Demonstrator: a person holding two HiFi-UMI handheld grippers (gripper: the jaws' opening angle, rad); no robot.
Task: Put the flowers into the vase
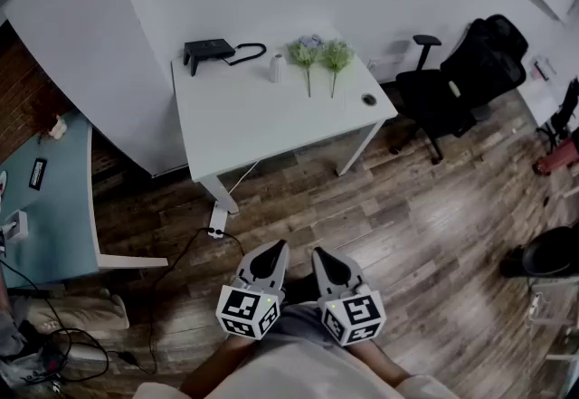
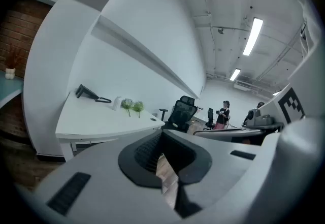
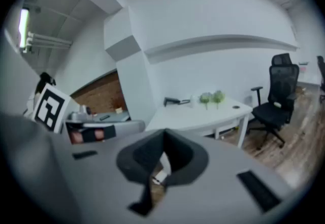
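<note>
A smooth white desk point(image 1: 244, 121) with square corners stands against the curved wall, open wood-plank floor point(image 1: 407, 225) before it and a black mesh chair point(image 1: 457, 80) off its right corner. Along its far edge a small white cylindrical vase point(image 1: 277, 69) stands just left of two flat-lying, green-tufted flowers point(image 1: 308, 54). Well back from the desk, the left gripper point(image 1: 277, 250) and right gripper point(image 1: 322, 254) keep their dark ribbed jaws pressed together on nothing.

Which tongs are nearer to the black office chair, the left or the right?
Right. Both are far from the chair; the right tongs stand on its side, the left tongs beyond them.
</note>
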